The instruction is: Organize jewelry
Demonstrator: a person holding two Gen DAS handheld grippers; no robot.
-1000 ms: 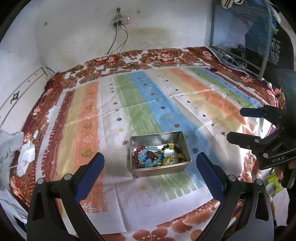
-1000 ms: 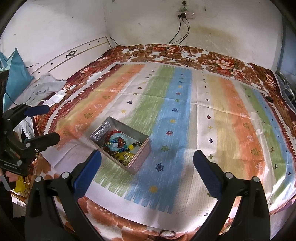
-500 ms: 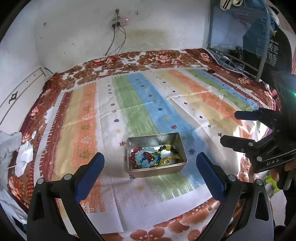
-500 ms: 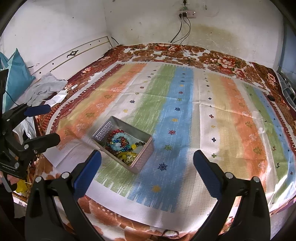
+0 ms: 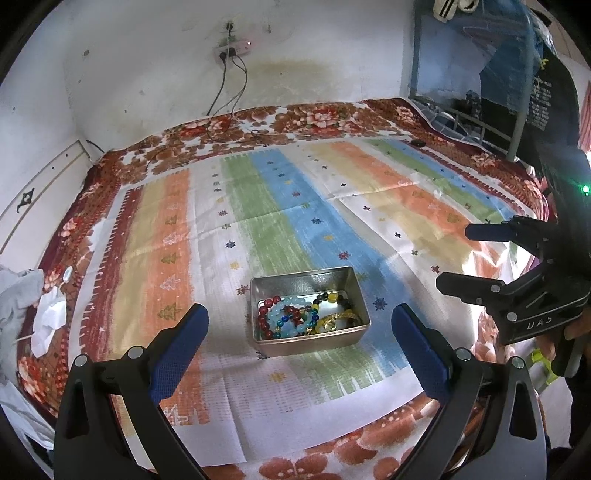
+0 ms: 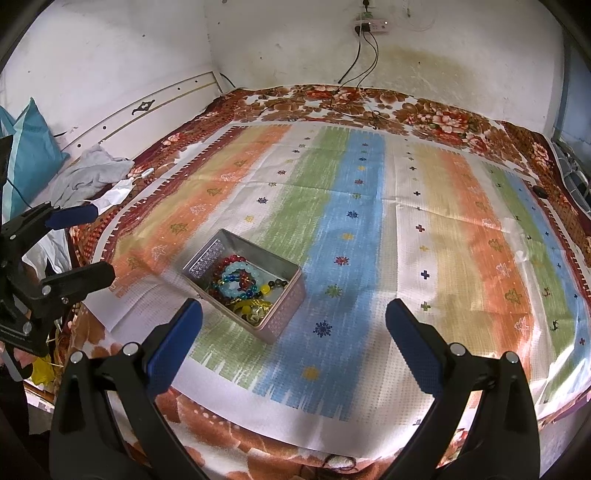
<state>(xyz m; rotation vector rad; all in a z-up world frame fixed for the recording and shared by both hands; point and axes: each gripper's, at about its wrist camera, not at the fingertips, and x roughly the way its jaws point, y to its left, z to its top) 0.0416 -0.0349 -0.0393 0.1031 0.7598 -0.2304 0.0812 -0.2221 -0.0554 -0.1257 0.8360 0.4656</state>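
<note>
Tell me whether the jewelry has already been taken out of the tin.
No: the beaded bracelets and gold pieces all lie inside the open metal tin, and both grippers hover empty.

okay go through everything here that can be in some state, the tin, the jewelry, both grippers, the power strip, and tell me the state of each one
Metal tin: open, no lid on it, upright on the striped cloth.
Bead bracelets: piled together inside the tin.
Gold jewelry: inside the tin, beside the beads.
Left gripper: open, empty.
Right gripper: open, empty.
Power strip: on the wall, cables plugged in.
</note>
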